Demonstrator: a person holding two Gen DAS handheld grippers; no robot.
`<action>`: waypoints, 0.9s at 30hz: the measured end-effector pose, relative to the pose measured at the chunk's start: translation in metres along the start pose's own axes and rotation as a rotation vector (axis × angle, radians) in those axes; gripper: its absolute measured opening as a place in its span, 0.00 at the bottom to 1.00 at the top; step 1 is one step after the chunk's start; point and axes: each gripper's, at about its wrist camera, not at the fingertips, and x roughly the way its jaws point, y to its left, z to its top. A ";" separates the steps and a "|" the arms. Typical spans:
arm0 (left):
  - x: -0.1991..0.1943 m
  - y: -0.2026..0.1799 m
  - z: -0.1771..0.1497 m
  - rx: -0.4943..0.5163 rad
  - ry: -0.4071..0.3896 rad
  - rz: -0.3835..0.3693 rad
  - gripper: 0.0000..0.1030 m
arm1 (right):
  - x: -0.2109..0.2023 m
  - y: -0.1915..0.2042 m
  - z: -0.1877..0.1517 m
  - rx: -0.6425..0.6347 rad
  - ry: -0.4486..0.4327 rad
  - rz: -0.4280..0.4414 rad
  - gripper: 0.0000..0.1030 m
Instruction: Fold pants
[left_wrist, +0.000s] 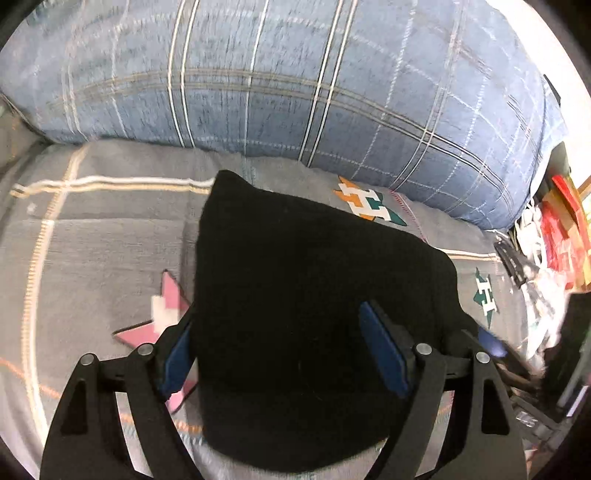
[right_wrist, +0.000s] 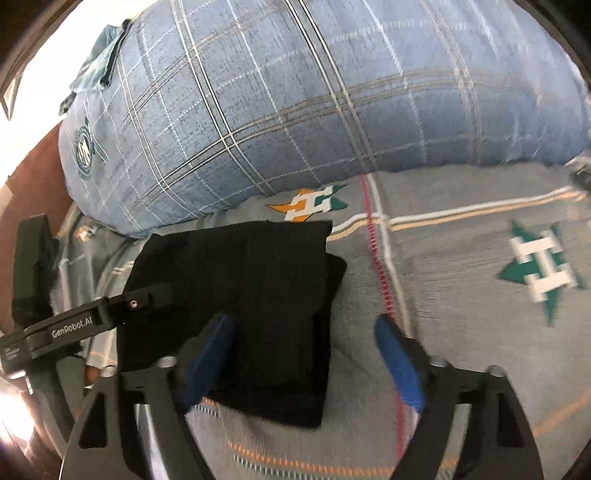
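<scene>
Bed with folded pants and a plaid quilt

I see a grey bed sheet (right_wrist: 461, 295) with H-shaped motifs; black folded pants (right_wrist: 240, 288) lie on it near me, and a bulky blue plaid quilt (right_wrist: 314, 103) lies at the far side.

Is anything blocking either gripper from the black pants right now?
Nothing visible. The black pants lie folded on the grey bedsheet, directly under the open left gripper and right gripper.
</scene>
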 end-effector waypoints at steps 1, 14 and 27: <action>-0.005 -0.002 -0.002 0.014 -0.015 0.018 0.82 | -0.010 0.004 -0.002 -0.011 -0.017 -0.056 0.91; -0.053 -0.013 -0.068 0.170 -0.187 0.285 0.83 | -0.069 0.014 -0.070 -0.109 -0.082 -0.279 1.00; -0.061 0.021 -0.132 0.043 -0.195 0.415 0.84 | -0.084 0.024 -0.097 -0.175 -0.118 -0.291 1.00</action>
